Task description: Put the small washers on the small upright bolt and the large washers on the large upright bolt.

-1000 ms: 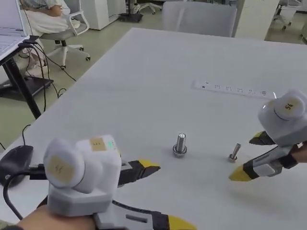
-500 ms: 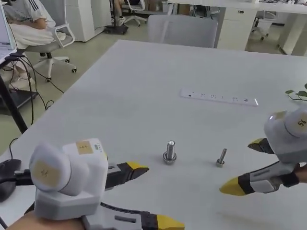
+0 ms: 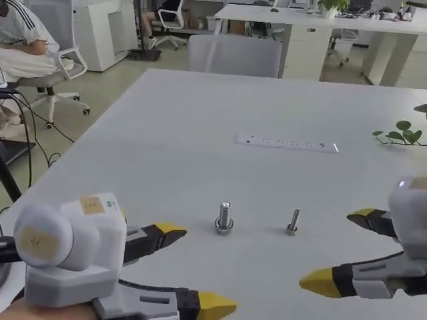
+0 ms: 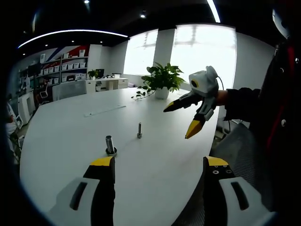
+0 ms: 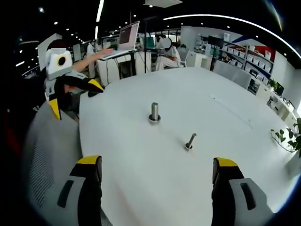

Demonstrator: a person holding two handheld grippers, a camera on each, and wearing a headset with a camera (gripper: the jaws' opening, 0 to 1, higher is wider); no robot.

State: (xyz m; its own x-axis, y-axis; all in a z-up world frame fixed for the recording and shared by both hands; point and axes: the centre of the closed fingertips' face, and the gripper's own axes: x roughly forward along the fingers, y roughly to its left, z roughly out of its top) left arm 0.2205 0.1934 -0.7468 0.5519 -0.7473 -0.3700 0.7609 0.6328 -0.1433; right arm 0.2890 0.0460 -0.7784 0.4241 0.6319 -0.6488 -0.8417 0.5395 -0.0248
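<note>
Large upright bolt (image 3: 224, 218) and small upright bolt (image 3: 293, 222) are left unmoved mid-tabletop (image 3: 200, 133), with washer-like rings noted at their bases. Right gripper (image 3: 335, 249) is drawn back from the small upright bolt since a second ago. Its jaws and those of the left gripper (image 3: 199, 268) are held wide open and empty. Task is judged near done.

Same build both sides: left gripper (image 3: 200, 268) and right gripper (image 3: 333, 248) have grey-white housings and black jaws tipped yellow, tan stickers (image 3: 91, 205) on the left, black sleeve (image 4: 241, 100) behind the right.
</note>
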